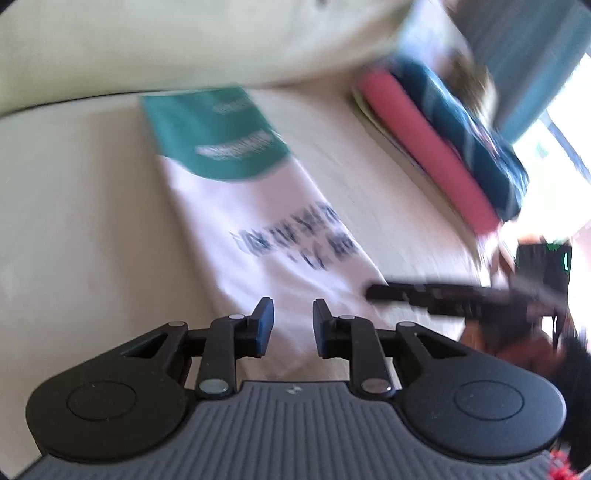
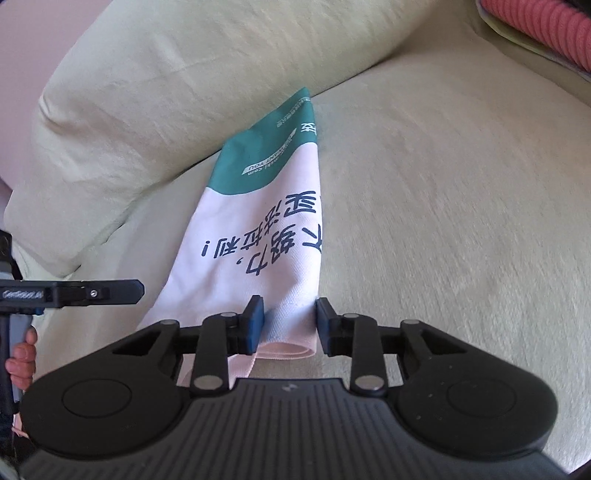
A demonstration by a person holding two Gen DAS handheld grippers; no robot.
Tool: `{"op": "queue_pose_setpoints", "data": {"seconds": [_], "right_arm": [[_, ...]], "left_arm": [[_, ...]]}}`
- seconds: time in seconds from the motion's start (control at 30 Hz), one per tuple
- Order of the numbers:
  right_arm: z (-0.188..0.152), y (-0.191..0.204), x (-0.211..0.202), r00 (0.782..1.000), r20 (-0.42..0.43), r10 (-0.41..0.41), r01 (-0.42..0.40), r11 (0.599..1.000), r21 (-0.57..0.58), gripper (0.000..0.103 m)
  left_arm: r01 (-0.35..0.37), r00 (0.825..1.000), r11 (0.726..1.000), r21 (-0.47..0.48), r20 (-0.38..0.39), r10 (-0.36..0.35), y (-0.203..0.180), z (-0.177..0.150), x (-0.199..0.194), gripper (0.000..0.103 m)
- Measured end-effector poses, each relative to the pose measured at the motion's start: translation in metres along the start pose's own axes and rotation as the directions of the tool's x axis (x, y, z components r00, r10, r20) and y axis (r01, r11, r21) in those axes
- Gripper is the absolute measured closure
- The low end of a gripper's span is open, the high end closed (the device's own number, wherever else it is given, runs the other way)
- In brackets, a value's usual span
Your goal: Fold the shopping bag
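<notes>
Fingers of the right gripper (image 2: 290,317) straddle the folded shopping bag's (image 2: 258,229) six-o'clock edge, unclenched, ready to fold; left gripper (image 1: 293,321) hovers released.

bag (image 1: 258,206) print motion-blurred, pink roll (image 2: 543,29) cut off by frame edge

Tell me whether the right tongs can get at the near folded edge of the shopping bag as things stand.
Probably yes. The right tongs stand open astride the shopping bag, its folded near edge between the pads on the cushion; nothing blocks them, and the left tongs sit off to one side.
</notes>
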State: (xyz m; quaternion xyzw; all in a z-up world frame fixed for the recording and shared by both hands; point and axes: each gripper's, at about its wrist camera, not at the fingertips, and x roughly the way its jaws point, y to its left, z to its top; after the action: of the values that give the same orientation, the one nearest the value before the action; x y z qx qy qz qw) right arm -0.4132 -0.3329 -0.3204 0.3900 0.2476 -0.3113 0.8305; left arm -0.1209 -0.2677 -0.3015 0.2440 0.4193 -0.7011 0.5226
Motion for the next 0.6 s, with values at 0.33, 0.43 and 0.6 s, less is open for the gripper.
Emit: {"op": "queue_pose_setpoints", "data": {"seconds": [0.33, 0.43, 0.6], "right_arm": [[-0.033, 0.037, -0.046, 0.997, 0.075, -0.004, 0.058, 0.678, -0.732, 0.044], [-0.077, 0.045, -0.032, 0.984, 0.176, 0.010, 0.165, 0.303, -0.939, 0.042], [-0.110, 0.051, -0.008, 0.965, 0.228, 0.132, 0.230, 0.004, -0.973, 0.040]], "left_arm": [[-0.038, 0.999, 0.994, 0.103, -0.015, 0.039, 0.003, 0.001, 0.028, 0.074], [-0.035, 0.999, 0.994, 0.102, -0.014, 0.037, 0.006, 0.000, 0.029, 0.076], [-0.006, 1.000, 0.996, 0.084, 0.001, 0.006, 0.015, -0.003, 0.026, 0.076]]}}
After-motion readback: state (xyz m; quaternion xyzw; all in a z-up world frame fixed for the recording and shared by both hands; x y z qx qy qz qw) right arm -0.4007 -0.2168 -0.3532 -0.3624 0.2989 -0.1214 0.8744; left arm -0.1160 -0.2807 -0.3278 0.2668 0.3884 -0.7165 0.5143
